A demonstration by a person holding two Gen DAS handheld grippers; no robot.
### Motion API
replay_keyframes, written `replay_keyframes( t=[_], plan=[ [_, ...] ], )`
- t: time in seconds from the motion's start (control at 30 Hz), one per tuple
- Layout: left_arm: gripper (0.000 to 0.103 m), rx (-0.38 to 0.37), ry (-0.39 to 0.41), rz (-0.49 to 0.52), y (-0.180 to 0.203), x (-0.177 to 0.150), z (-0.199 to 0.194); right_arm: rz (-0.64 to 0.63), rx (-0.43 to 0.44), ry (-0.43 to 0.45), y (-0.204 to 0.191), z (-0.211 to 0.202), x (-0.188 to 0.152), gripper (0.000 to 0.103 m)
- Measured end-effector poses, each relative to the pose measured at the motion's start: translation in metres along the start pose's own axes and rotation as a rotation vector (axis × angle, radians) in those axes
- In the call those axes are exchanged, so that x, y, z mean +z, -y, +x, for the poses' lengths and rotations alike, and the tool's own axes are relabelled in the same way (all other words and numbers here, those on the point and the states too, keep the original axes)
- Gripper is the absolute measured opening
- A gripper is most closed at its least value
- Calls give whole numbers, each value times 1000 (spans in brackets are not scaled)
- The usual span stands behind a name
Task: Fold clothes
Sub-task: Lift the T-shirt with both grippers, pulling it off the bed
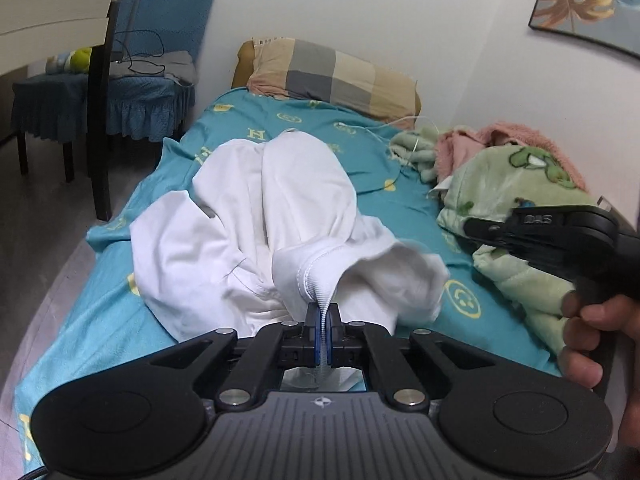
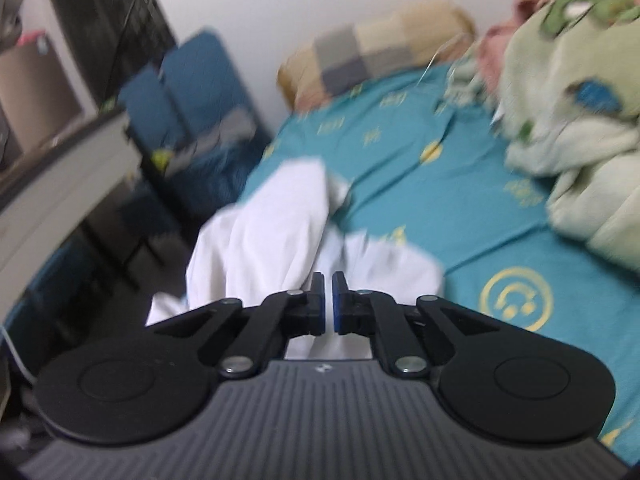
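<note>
A white garment (image 1: 256,224) lies crumpled on the teal bed sheet (image 1: 380,168). My left gripper (image 1: 322,316) is shut on its ribbed collar edge, which is pinched between the blue pads and lifted slightly. The right gripper body shows in the left wrist view (image 1: 560,236), held by a hand above the bed's right side. In the blurred right wrist view my right gripper (image 2: 328,300) hovers over the white garment (image 2: 264,236) with its jaws nearly together, a narrow gap between the pads and nothing in them.
A checked pillow (image 1: 332,76) lies at the bed's head. A green and pink blanket pile (image 1: 508,184) fills the right side by the wall. A blue-covered chair (image 1: 152,76) and a dark table leg (image 1: 100,120) stand left of the bed.
</note>
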State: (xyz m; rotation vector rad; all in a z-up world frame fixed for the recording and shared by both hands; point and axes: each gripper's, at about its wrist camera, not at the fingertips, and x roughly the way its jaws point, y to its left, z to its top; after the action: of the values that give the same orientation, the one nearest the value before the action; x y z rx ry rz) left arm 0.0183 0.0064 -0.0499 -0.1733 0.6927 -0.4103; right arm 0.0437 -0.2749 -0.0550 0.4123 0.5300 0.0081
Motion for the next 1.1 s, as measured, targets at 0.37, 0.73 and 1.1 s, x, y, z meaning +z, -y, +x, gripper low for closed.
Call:
replay_keyframes(
  t=[0.37,0.73,1.1],
  plan=[
    [3,-72,87,-29,0,9,-19,-164,165,-161,-21,-3,-8,28],
    [3,-67,132,-129,-22,17,-19,-231,-30,-190,-31,33,-25,17],
    [12,139,63,-18,-4,2,13,-91,-26,35,-25,-3,-13,13]
  ],
)
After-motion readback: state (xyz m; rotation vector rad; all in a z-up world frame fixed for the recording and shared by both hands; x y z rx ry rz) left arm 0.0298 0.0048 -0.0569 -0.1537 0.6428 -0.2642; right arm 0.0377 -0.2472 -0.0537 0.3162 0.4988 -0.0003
